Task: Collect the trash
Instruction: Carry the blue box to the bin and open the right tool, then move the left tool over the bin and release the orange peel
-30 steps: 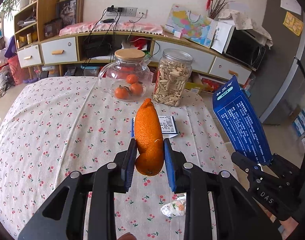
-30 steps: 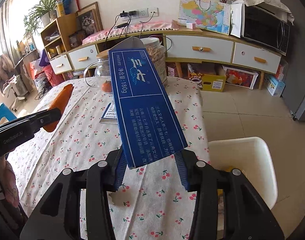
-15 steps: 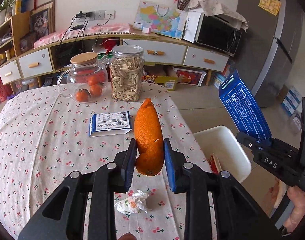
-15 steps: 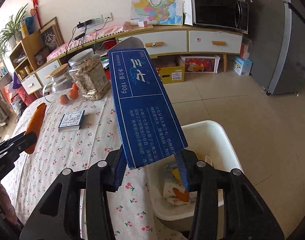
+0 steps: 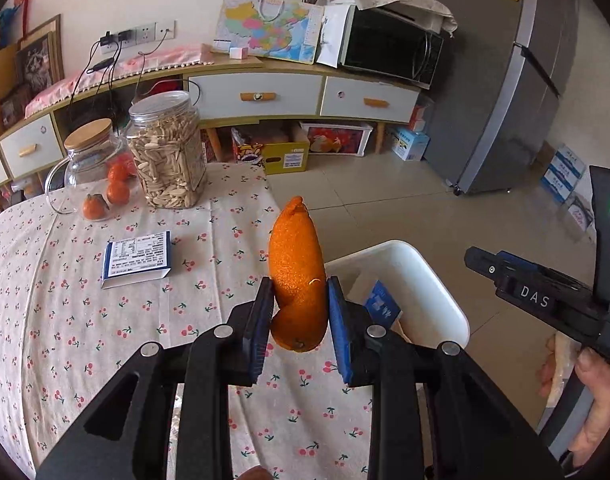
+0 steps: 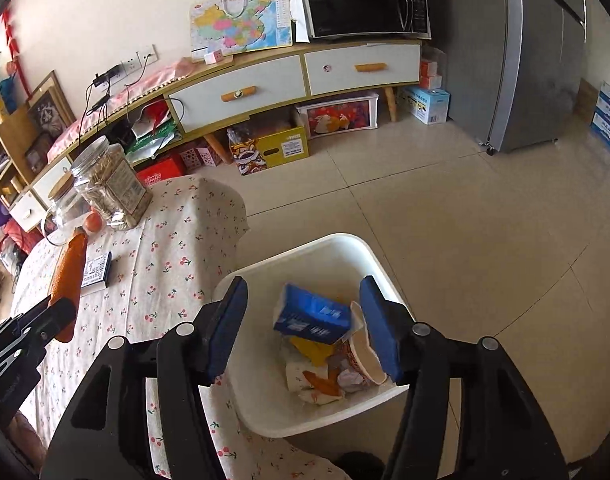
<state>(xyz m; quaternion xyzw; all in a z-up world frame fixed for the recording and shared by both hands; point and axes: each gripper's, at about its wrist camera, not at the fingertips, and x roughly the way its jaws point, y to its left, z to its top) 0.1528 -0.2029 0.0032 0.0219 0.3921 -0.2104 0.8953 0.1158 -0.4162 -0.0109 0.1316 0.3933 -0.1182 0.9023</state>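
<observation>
So the right gripper (image 6: 303, 330) is hanging right over the white bin (image 6: 393, 300) with its fingers spread wide and nothing between them, and the blue box (image 6: 311, 314) is lying inside the bin on top of the paper scraps and a crumpled cup. That part looks done to me.

The risky bit is the left gripper (image 5: 299, 318). Its fingers are pinching an orange peel (image 5: 295, 268) low down near its bottom end, with most of the peel sticking up above the pads. It's over the table (image 5: 105, 340) edge, just on the table side of the bin, not over the opening yet.

What could go wrong, imo:
- Let go too early and the peel lands on the cloth or bounces off the bin rim onto the floor.
- The peel is curved and floppy-looking, so it could pivot in the grip and slip out on the way over.
- Both grippers are close together around the bin, so swinging the left one in could knock into the right one unless that clears out first.

There's also a small blue-and-white packet (image 5: 137, 258) on the table, well back from the bin, probably next in line.
</observation>
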